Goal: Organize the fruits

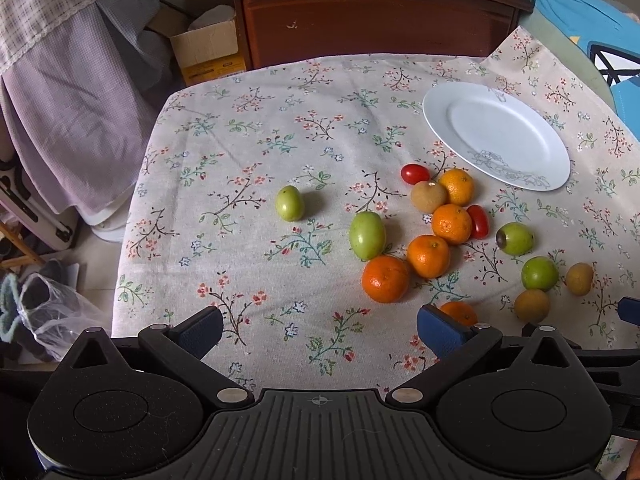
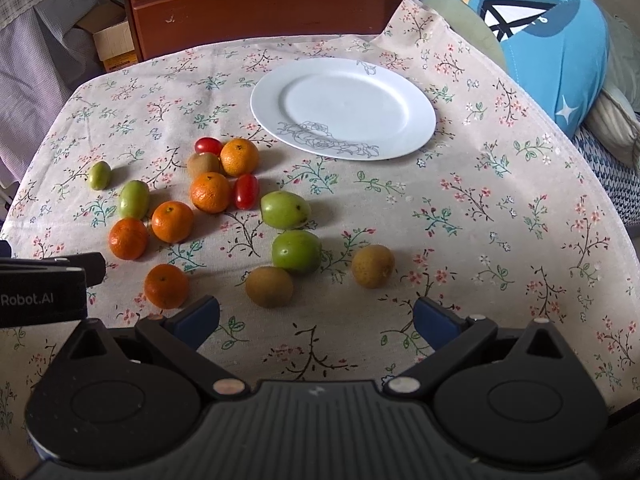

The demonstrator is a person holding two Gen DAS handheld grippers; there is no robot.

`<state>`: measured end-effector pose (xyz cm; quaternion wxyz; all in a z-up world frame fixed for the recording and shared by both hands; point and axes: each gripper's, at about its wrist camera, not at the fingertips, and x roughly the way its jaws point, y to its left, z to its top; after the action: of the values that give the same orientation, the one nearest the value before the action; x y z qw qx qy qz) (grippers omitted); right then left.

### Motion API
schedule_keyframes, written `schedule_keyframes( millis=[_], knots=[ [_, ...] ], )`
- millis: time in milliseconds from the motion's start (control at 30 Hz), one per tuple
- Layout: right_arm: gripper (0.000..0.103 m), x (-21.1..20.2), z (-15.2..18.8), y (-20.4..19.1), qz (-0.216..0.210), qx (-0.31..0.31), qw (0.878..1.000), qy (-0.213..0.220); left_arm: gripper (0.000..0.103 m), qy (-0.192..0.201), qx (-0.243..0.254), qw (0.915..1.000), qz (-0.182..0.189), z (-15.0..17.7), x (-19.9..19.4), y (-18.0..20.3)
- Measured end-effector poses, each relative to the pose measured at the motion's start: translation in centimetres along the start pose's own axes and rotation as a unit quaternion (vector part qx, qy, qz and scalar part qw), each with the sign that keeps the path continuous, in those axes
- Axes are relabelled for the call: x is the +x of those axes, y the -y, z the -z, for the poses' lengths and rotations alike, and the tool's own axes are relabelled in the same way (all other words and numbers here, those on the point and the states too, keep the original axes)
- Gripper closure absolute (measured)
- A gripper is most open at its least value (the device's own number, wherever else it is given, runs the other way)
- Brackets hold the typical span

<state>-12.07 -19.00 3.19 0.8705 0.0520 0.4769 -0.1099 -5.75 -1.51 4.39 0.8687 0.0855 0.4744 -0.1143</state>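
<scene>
Both claws are held apart and empty; scattered fruits (image 2: 208,192) are seen ahead-left of the right claw (image 2: 316,314), the plate (image 2: 344,108) beyond.

A floral-clothed table (image 2: 500,200) bears a white plate (image 2: 416,120) and scattered fruits (image 2: 210,192).

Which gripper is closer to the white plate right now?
Right. The right gripper faces the white plate across the fruit; the left gripper sits further left, with the plate off to its right.
</scene>
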Motion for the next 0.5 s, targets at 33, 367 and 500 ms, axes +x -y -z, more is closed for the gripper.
schedule_keyframes(
  millis=[33,367,500],
  knots=[
    [0.001,0.02,0.02,-0.05,0.001,-0.001,1.0,0.0,0.0,0.0,0.0,1.0,0.0,0.0,-0.01,0.0],
    [0.001,-0.04,-0.08,0.03,0.009,0.001,1.0,0.006,0.0,0.003,-0.001,1.0,0.0,0.09,-0.11,-0.02],
    [0.001,-0.09,-0.18,0.22,0.013,0.009,1.0,0.01,0.0,0.004,0.0,1.0,-0.002,0.12,-0.14,-0.06]
  ],
)
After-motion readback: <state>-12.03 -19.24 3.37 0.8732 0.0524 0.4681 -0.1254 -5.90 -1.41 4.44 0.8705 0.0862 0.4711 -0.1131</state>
